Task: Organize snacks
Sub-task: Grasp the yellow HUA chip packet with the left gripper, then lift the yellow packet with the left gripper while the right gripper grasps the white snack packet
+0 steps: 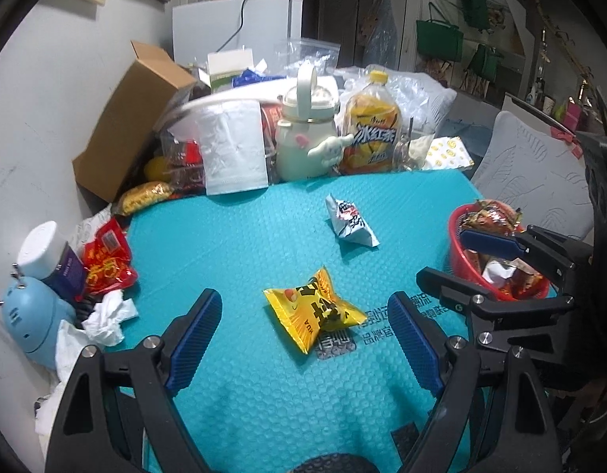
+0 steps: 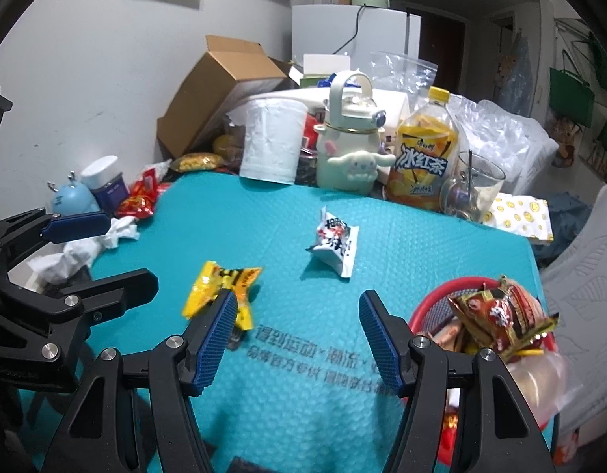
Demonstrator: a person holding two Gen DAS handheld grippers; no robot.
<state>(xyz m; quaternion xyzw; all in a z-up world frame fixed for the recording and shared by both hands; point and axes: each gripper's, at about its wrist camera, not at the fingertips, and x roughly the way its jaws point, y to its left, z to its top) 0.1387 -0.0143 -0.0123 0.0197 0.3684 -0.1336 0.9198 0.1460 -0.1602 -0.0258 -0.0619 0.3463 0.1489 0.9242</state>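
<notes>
A yellow snack packet (image 1: 313, 309) lies on the teal mat (image 1: 240, 244), just ahead of my open left gripper (image 1: 305, 339) and between the lines of its blue pads. Farther back rests a white snack packet (image 1: 350, 220). At the mat's right edge a red basket (image 1: 496, 264) holds several snack packets. In the right wrist view my right gripper (image 2: 299, 335) stands open with nothing in it; the yellow packet (image 2: 220, 287) lies just beyond its left pad, the white packet (image 2: 335, 242) is ahead, and the red basket (image 2: 429, 315) is to the right. The right gripper (image 1: 453, 260) also shows in the left wrist view, in front of the basket.
The back of the table is crowded: a cardboard box (image 1: 130, 122), paper roll (image 1: 232, 149), cream kettle-shaped bottle (image 1: 307, 134), iced-tea bottle (image 1: 370, 134) and a glass (image 2: 475, 185). A red packet (image 1: 108, 264), tissues (image 1: 106, 315) and a blue gadget (image 1: 27, 315) line the left edge.
</notes>
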